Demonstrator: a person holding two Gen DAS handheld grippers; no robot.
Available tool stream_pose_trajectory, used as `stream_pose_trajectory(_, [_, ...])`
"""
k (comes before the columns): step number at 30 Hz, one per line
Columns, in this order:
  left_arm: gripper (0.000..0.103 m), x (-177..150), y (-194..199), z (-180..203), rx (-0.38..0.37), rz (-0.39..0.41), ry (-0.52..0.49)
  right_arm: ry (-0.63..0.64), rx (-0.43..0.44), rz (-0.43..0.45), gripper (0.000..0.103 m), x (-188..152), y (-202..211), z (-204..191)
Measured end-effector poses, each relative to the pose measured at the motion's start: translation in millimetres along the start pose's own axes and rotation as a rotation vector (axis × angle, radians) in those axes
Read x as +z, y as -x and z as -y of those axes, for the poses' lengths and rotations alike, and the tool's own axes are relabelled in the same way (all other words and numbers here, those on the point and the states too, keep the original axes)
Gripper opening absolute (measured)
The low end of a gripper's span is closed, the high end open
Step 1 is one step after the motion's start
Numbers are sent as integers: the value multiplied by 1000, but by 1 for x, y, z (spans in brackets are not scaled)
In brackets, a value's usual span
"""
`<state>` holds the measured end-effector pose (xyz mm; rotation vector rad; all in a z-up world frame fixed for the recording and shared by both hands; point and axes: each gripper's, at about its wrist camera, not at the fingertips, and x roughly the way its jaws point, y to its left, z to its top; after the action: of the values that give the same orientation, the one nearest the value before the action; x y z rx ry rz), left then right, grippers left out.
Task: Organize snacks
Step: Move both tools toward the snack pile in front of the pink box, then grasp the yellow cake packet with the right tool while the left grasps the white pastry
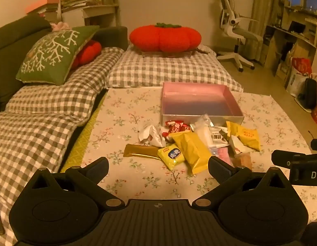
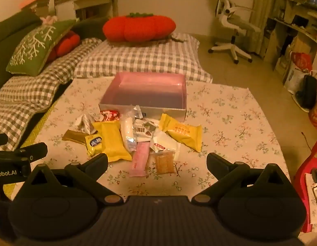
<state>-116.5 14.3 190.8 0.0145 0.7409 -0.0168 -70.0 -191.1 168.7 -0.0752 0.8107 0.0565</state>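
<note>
Floral cloth [image 2: 230,110], crinkly foil snack packs [image 2: 138,135], shallow pink box [image 2: 146,90], both claws spread w/ nothing between.

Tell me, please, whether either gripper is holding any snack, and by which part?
Nothing is held: the left gripper and right gripper are both open above the snack pile.

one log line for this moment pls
stage: start | left gripper: open, empty | right gripper: open, empty | snacks: piled on cloth | pink box: empty, behind pile
</note>
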Motion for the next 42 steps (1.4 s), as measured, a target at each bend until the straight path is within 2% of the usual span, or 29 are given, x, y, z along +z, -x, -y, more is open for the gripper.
stream_pose_trajectory(2, [103,-1,8,0,-3,2,7,0,2,4,103,1,13,0])
stream_pose_trajectory(4, [103,-2,16,-2,-8,4,9,-1,0,4,103,-3,18,-16])
stream_pose_trajectory(5, [103,-2,21,-2,-9,8,10,-5,5,7,103,-2,20,-8])
stream_pose_trajectory(11, [103,1,42,-4,-31,25,7,11,1,89,103,-2,53,-12])
stream_pose_trajectory(13, [103,6,39,-3,-39,26,4,23,34,104,103,-1,49,-13])
stream_pose_trajectory(15, [103,12,31,-3,-45,14,-2,34,82,83,103,1,33,-14])
stream_pose_trajectory(16, [103,14,25,-3,-48,2,-6,31,89,109,103,1,25,-13])
stream_pose_trajectory(19, [103,19,4,-8,-44,-35,-2,-27,104,154,103,10,10,-7])
stream_pose_trajectory(20, [103,22,-4,-10,-44,-49,-2,-87,150,155,103,11,6,-2])
stream_pose_trajectory(23, [103,31,-28,-11,-67,-110,-18,-124,147,64,103,28,-20,-2])
stream_pose_trajectory(28, [103,43,-71,-14,-108,-211,-30,-93,130,-77,103,37,-57,-6])
stream_pose_trajectory(33, [103,40,-111,-22,-112,-281,3,-187,205,-233,102,39,-83,0])
stream_pose_trajectory(35, [103,38,-126,-24,-128,-317,21,-183,203,-259,102,43,-87,0])
stream_pose_trajectory(38, [103,41,-144,-31,-139,-345,52,-156,198,-252,102,55,-86,-5])
stream_pose_trajectory(42, [103,56,-155,-45,-160,-330,118,-155,197,-240,102,69,-82,-7])
